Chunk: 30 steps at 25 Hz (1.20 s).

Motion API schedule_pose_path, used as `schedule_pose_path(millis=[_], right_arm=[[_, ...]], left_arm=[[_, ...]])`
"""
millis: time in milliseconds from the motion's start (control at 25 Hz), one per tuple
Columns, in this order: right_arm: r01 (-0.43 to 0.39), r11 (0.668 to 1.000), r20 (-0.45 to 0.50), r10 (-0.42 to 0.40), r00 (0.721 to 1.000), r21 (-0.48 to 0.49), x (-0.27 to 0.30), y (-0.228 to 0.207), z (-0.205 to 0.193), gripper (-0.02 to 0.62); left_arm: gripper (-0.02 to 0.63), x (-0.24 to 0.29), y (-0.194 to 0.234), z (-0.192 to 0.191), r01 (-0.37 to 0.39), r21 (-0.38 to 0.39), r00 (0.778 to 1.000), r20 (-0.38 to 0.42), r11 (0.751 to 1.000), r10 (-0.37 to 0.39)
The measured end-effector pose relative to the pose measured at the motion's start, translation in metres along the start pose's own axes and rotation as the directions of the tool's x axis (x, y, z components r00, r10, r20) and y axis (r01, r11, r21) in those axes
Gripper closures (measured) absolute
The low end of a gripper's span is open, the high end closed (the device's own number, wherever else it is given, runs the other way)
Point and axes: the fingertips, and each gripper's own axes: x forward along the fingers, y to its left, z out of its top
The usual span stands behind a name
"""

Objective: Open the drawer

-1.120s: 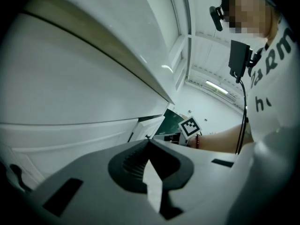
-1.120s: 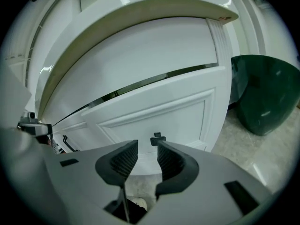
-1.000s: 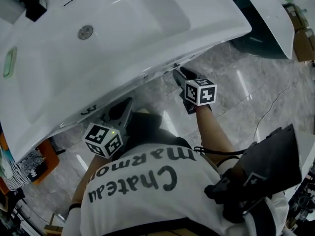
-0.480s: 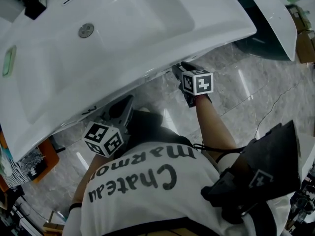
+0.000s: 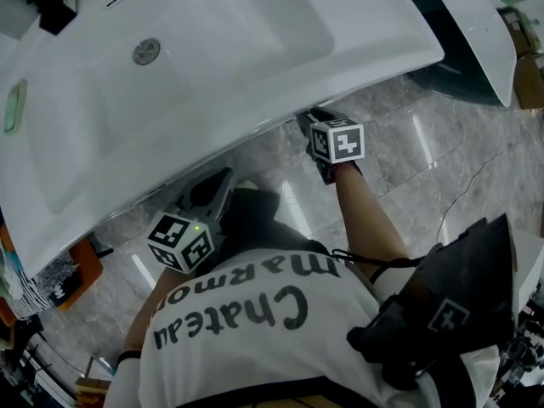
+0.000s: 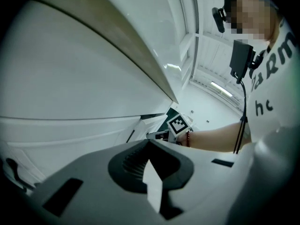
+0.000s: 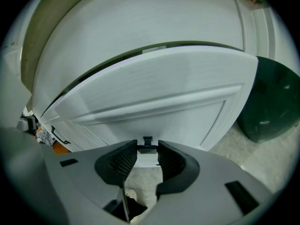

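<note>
Crept closer in under the washbasin [image 5: 212, 58] since a second ago with the right gripper [image 7: 147, 150]; left gripper [image 6: 150, 144] kept where it was, lower and to the left below the washbasin's front edge. Right jaws closing about the small dark drawer handle [image 7: 147, 140], its bar spanning the gap and seemingly touching both pads. Left jaws pressed together at the tips, nothing between. Drawer front [image 7: 154, 93] directly beneath the washbasin, white and panelled, long axis running sideways along the washbasin's front edge, face turned out toward the person. Dark gap along its top edge, handle low on its face.
</note>
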Motion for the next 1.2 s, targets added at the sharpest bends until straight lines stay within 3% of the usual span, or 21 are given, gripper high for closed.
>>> schedule_pose_path(millis=[480,800,1200], right_arm=[[0.004,1.000,-0.085,-0.003,0.996,0.015,0.003,0.000,0.001,0.454],[0.026,0.999,-0.125,-0.022,0.992,0.032,0.003,-0.002,-0.004,0.454],[0.019,0.999,-0.143,-0.013,0.990,0.045,0.006,-0.001,-0.008,0.454]], left_arm=[[0.598,-0.010,-0.012,0.019,0.012,-0.053,0.995,-0.094,0.999,-0.017],[0.597,-0.011,-0.024,0.011,0.029,-0.063,0.984,-0.172,0.998,-0.040],[0.597,-0.005,-0.038,0.005,0.059,-0.074,0.981,-0.179,0.996,-0.071]])
